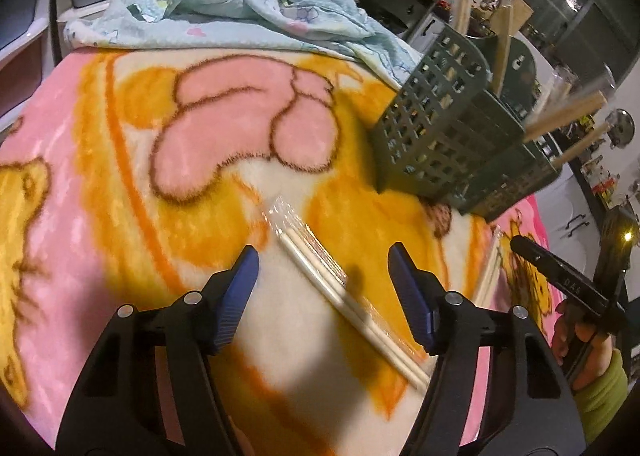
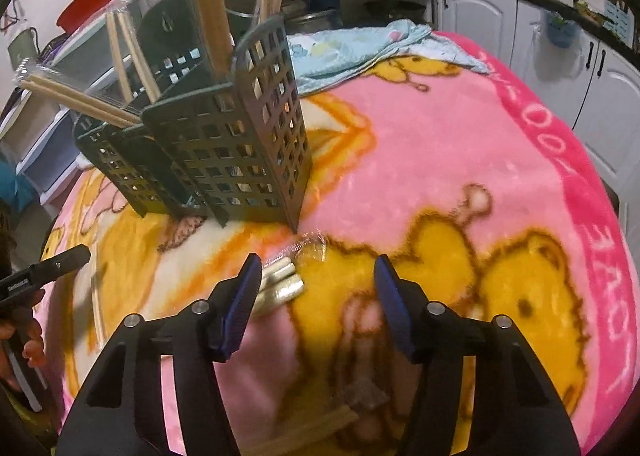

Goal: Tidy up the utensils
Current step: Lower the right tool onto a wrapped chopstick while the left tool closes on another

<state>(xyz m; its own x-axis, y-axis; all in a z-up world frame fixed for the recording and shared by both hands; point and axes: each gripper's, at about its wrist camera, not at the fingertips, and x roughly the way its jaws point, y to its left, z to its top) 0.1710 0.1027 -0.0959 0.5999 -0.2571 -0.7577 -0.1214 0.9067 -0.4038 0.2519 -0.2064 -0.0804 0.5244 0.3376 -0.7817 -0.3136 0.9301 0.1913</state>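
Green lattice caddy (image 1: 436, 136) near wrapped chopsticks (image 1: 344, 296), between spread left hand-held gripper (image 1: 323, 288) jaws; right hand-held gripper (image 2: 316, 288) likewise apart.

The blanket (image 1: 120, 160) was fuzzy pink and yellow fleece. The caddy (image 1: 432, 128) was matt dark green plastic grid. Chopsticks (image 1: 352, 304) lay white and smooth in glossy, crinkled clear wrap. Each tool (image 2: 316, 288) was matt black plastic with ribbed blue pads (image 2: 390, 296).

Home kitchen: white cabinets (image 2: 480, 20), fleece blanket (image 2: 440, 160).
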